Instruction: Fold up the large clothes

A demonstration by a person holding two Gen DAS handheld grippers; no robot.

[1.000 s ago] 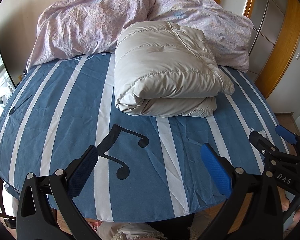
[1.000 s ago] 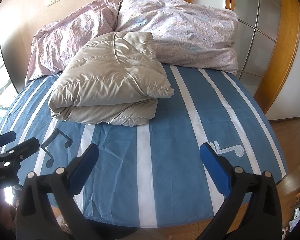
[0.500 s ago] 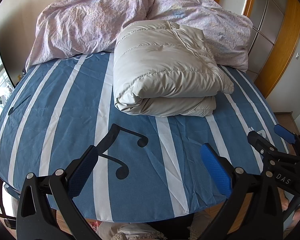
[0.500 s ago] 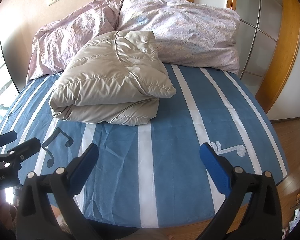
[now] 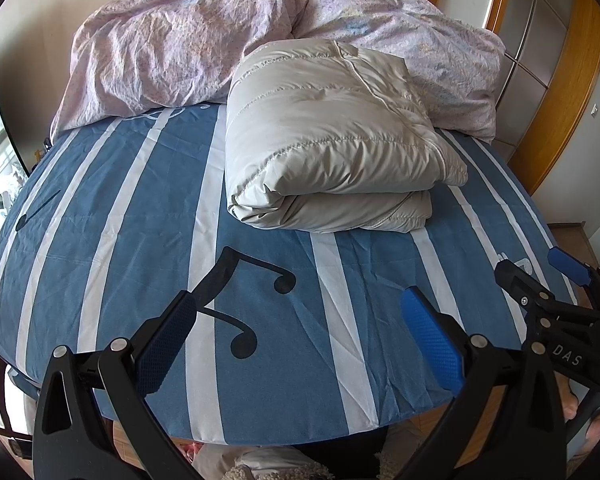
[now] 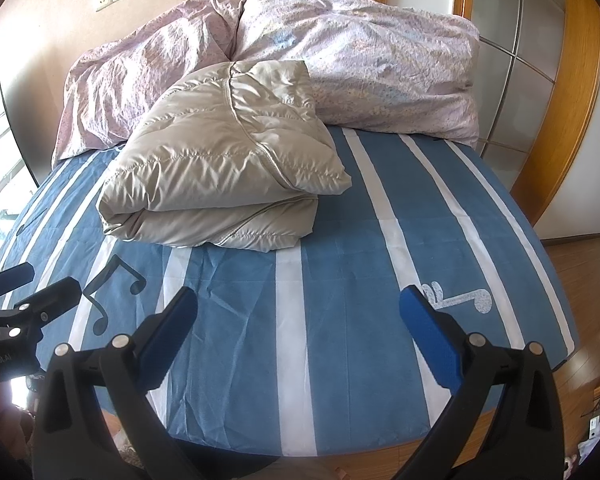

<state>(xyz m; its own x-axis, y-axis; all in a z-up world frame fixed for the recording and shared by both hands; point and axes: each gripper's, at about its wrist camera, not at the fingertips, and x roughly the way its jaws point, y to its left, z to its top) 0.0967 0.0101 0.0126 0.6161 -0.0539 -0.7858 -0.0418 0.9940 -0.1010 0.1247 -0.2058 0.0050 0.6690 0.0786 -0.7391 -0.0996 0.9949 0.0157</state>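
Note:
A beige quilted down coat (image 5: 332,148) (image 6: 224,176) lies folded into a thick bundle in the middle of the bed, its far end resting against the bedding. My left gripper (image 5: 300,320) hovers open over the bed's near edge, well short of the coat, with nothing between its blue pads. My right gripper (image 6: 298,314) is likewise open and empty, to the right of the coat's near end. Each gripper shows at the side of the other's view: the right gripper (image 5: 540,276) and the left gripper (image 6: 40,286).
The bed (image 5: 100,220) (image 6: 420,208) has a blue sheet with white stripes and music notes. A crumpled pink duvet (image 5: 180,44) (image 6: 360,64) is heaped along the headboard. Wooden-framed sliding doors (image 6: 540,80) stand right; wooden floor (image 6: 580,268) lies beyond the bed's right edge.
Both grippers have drifted very slightly; the view of the coat shifts a touch. The coat has not moved and both grippers stay open.

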